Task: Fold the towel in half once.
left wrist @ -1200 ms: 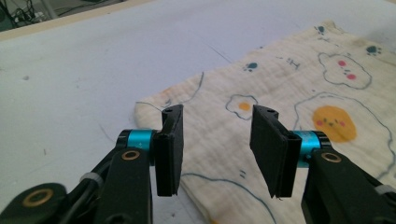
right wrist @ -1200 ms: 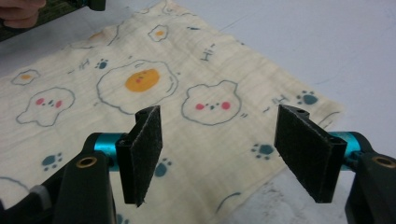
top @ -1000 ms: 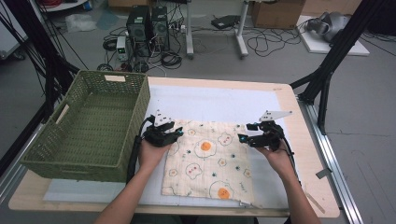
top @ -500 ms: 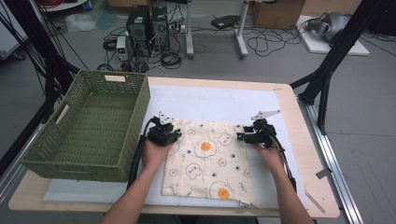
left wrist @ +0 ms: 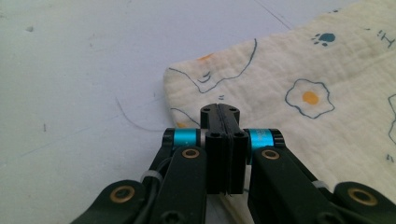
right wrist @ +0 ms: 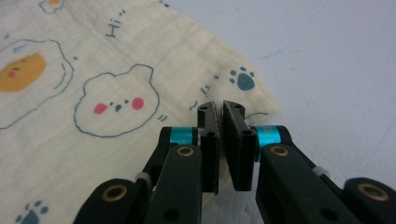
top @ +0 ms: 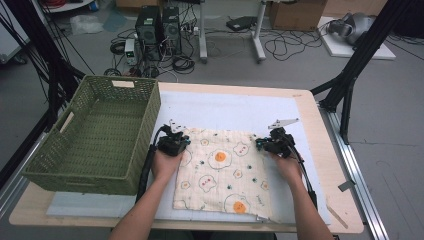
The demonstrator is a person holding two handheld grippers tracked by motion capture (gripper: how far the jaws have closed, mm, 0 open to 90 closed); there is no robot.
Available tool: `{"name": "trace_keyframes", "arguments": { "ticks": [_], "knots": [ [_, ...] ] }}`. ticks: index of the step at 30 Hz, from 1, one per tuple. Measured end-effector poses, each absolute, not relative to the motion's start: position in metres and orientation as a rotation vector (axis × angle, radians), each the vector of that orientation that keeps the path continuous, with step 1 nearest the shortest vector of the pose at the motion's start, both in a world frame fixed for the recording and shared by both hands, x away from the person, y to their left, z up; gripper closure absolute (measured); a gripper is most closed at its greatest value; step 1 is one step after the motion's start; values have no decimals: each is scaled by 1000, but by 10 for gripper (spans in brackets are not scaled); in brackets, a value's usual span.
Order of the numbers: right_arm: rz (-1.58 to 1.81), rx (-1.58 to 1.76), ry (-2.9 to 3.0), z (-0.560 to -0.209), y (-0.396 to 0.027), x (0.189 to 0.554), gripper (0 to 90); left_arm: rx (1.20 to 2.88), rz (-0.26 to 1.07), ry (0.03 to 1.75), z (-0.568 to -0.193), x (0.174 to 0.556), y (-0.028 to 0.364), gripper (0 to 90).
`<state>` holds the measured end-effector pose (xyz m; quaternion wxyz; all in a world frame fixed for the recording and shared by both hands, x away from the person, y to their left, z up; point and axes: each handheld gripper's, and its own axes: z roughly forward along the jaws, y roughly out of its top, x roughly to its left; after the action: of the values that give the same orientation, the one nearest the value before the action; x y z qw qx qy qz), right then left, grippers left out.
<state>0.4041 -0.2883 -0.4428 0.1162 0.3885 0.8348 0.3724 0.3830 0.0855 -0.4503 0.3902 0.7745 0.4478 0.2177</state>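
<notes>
In the high view, the person's two forearms are seen coming in from the near edge of the table [top: 320, 107], each hand on a gripper set at a far corner of the printed cloth [top: 222, 175]. That cloth, cream muslin with fried eggs, bear faces and paw prints, is spread flat on a pale mat [top: 235, 110], just right of a green woven basket [top: 95, 132]. The left gripper [top: 176, 141] is placed at the cloth's far left corner, the right gripper [top: 267, 144] at its far right corner. What cannot be made out from above is supplied by the gripper views. In the left gripper view, the jaws of the left gripper [left wrist: 219, 112] are seen pressed fully together over the rounded corner, having just been closing; whether fabric is actually pinched between them is hard to tell, since the corner's edge is hidden beneath the jaws. In the right gripper view, the right gripper [right wrist: 219, 108] has likewise just been closing, a thin gap being left at the tips above the paw-print corner. Beyond the table, computer towers [top: 157, 22] and loose cables are shown on the floor.
</notes>
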Motion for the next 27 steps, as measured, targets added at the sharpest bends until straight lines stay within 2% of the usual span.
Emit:
{"name": "trace_keyframes", "arguments": {
  "ticks": [11, 17, 27],
  "knots": [
    [1289, 1094, 2427, -419, -306, 387, 861, 1918, 564, 1047, -426, 365, 92, 892],
    [1373, 1038, 2421, -405, -313, 361, 860, 1906, 599, 959, -411, 340, 93, 892],
    [1380, 943, 2511, -411, -310, 310, 859, 1934, 589, 884, -418, 294, 98, 892]
  ]
}}
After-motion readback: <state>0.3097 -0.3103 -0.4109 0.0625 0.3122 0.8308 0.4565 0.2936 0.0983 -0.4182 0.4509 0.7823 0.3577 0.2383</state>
